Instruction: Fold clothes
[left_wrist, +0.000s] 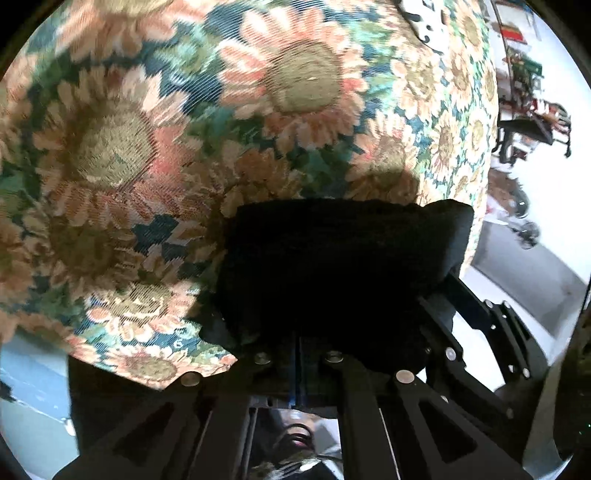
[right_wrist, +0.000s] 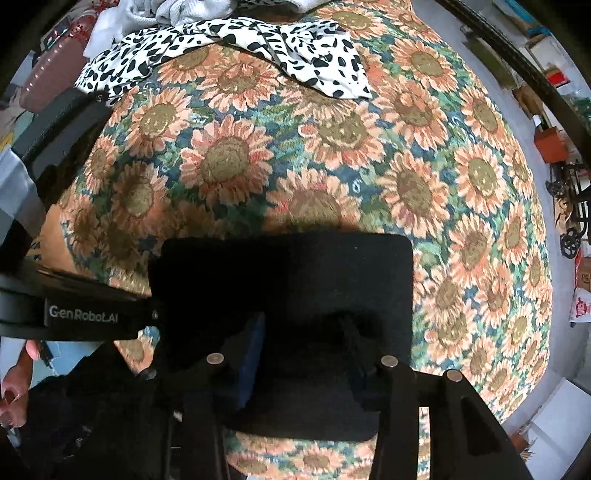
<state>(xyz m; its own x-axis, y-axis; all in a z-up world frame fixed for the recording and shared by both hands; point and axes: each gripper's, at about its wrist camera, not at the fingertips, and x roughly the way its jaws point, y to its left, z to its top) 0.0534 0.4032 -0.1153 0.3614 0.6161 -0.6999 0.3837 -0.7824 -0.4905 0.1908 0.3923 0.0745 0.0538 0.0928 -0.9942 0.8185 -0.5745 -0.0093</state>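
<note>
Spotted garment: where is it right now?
In the right wrist view, the spotted garment lies crumpled at the top left, on the far end of the sunflower cloth, just below a pale grey garment.

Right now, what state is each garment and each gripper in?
Black garment: folded into a flat rectangle on the sunflower cloth.
Left gripper: shut on the black garment's edge.
Right gripper: jaws apart over the black garment, grip unclear.
Spotted garment: unfolded, crumpled.
White garment: bunched up.
</note>
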